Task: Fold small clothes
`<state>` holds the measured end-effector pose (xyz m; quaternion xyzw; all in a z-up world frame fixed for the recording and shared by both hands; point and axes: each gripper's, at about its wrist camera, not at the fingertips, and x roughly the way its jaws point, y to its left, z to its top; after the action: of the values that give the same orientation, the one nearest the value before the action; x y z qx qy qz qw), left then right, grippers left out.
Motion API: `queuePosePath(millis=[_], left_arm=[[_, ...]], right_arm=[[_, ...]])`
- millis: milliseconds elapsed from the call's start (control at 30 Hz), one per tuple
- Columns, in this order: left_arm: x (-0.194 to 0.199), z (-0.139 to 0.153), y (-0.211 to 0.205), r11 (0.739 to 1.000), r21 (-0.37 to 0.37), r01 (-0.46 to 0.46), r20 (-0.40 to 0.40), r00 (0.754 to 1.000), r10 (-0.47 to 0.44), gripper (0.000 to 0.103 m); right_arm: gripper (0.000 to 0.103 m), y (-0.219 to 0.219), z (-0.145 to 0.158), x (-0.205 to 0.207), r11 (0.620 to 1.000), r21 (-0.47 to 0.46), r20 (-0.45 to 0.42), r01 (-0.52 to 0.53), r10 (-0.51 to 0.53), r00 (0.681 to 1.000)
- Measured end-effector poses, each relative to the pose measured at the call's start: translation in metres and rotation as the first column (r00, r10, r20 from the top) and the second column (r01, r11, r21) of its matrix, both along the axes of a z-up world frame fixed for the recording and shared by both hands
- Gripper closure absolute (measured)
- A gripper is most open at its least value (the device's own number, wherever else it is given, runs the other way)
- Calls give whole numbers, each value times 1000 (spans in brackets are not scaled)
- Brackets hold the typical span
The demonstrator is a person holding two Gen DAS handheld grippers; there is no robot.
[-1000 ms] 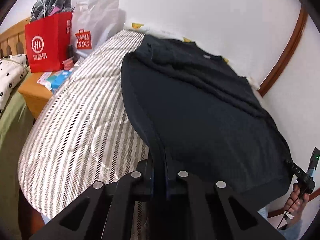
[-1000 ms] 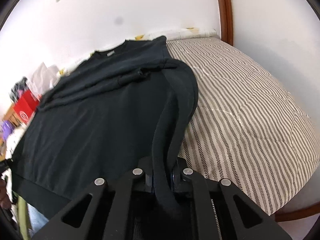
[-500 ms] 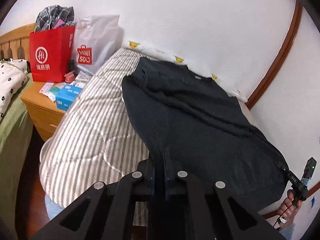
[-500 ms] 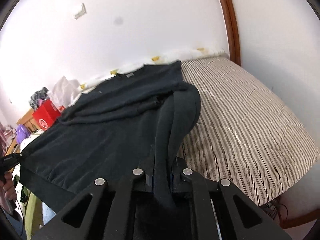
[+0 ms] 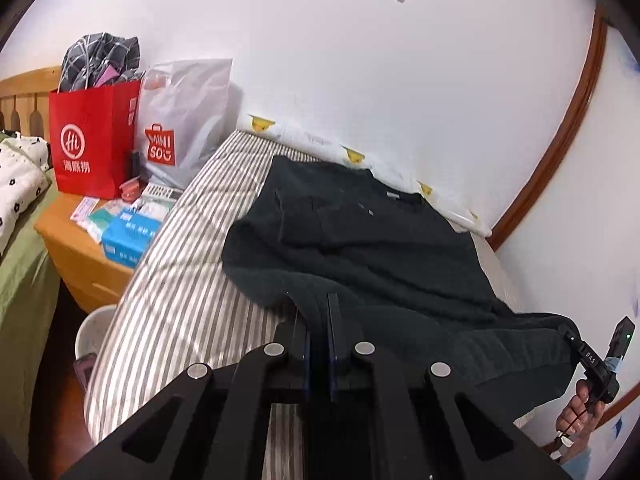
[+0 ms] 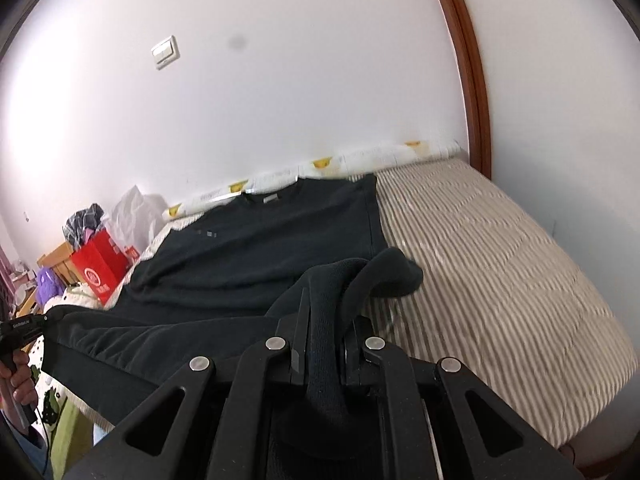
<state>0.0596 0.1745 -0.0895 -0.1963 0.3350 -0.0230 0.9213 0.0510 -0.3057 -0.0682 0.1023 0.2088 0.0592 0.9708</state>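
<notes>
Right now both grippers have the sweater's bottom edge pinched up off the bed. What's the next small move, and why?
Probably carry both forward toward the collar. The left gripper and right gripper are each shut on the dark sweater; its hem hangs raised between them while the upper half lies flat on the striped bed.

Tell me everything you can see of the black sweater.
The sweater is a black, soft-looking knit with a crew neck, a small tag inside the collar and a ribbed hem. Its upper part lies flat on the striped bed, collar toward the wall, with a sleeve folded across the chest. The near hem is lifted off the bed: the left gripper and the right gripper are each shut on a bottom corner, so the hem hangs between them.
</notes>
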Motion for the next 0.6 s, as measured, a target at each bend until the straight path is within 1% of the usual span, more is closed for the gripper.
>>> queuePosePath(millis=[133, 300, 433, 600], left_arm=[[28, 10, -1, 999, 31, -11, 12, 1000, 11, 97], [73, 15, 2, 999, 47, -28, -2, 1000, 28, 97], [110, 11, 1, 997, 68, -41, -21, 999, 42, 97], [151, -5, -3, 994, 101, -49, -54, 997, 55, 97]], right_arm=[[94, 3, 19, 28, 1000, -4, 15, 9, -9, 1000], [94, 7, 32, 72, 1000, -8, 3, 25, -25, 1000], [94, 7, 37, 113, 1000, -7, -19, 24, -24, 1000], [94, 10, 33, 167, 999, -50, -53, 12, -14, 998]])
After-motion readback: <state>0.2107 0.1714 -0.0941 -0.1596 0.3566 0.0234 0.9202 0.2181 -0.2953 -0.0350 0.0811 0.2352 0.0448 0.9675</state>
